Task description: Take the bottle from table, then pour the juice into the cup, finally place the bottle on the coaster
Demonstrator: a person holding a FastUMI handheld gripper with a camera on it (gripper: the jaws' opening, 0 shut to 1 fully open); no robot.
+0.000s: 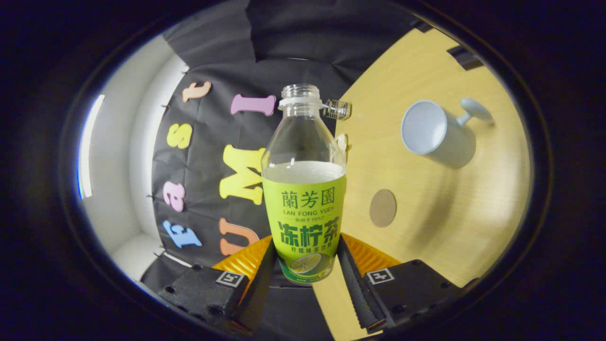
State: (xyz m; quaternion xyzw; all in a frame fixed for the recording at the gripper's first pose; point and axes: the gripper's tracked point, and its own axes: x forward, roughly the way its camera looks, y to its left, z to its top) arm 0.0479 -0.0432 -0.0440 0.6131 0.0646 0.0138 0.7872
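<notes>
The gripper (305,265) is closed on the bottle (304,189), and both fingers press the lower part of its green label from the two sides. The bottle has no cap, and pale juice fills it up to the top of the label; the neck above is empty. The whole scene looks tilted. Beside the bottle is the wooden table (450,227). A small round brown coaster (382,208) lies on it, not far from the bottle. Further away, toward the far edge of the table, stands a pale cup (436,130) with a handle, and its inside looks empty.
</notes>
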